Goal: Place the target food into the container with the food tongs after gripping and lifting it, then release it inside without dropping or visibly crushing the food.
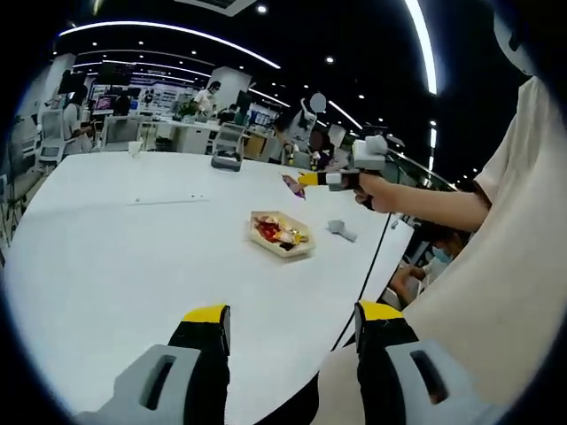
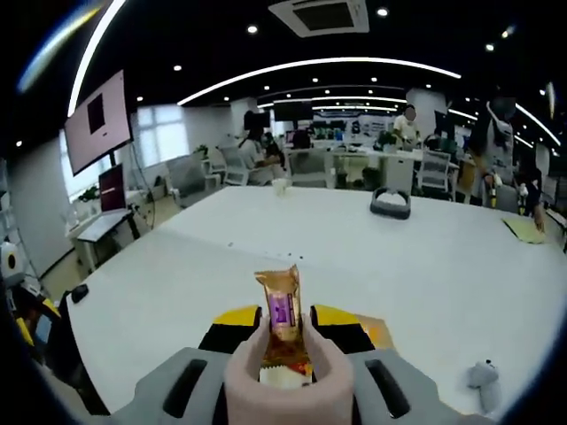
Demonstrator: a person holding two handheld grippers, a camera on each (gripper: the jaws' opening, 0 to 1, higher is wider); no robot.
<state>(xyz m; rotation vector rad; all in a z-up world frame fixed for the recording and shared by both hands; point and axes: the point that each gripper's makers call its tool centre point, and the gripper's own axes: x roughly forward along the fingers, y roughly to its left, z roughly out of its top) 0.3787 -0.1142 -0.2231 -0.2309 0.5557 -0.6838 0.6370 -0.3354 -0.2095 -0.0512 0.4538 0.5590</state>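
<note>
Right gripper view, snack bar (image 2: 283, 312) between tongs (image 2: 285, 372)

My left gripper (image 1: 292, 329) hangs near me, jaws parted. My right gripper (image 2: 284, 329), arm stretched far out, pinches pink tongs (image 2: 285, 376) closed on a wrapped snack (image 2: 283, 312).

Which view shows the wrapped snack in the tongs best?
The right gripper view: the wrapped snack stands close and centred, pinched between the pink tongs in the right gripper, with its purple label visible. The left gripper view shows it as a small purple speck at the far gripper's tip, above the container.
</note>
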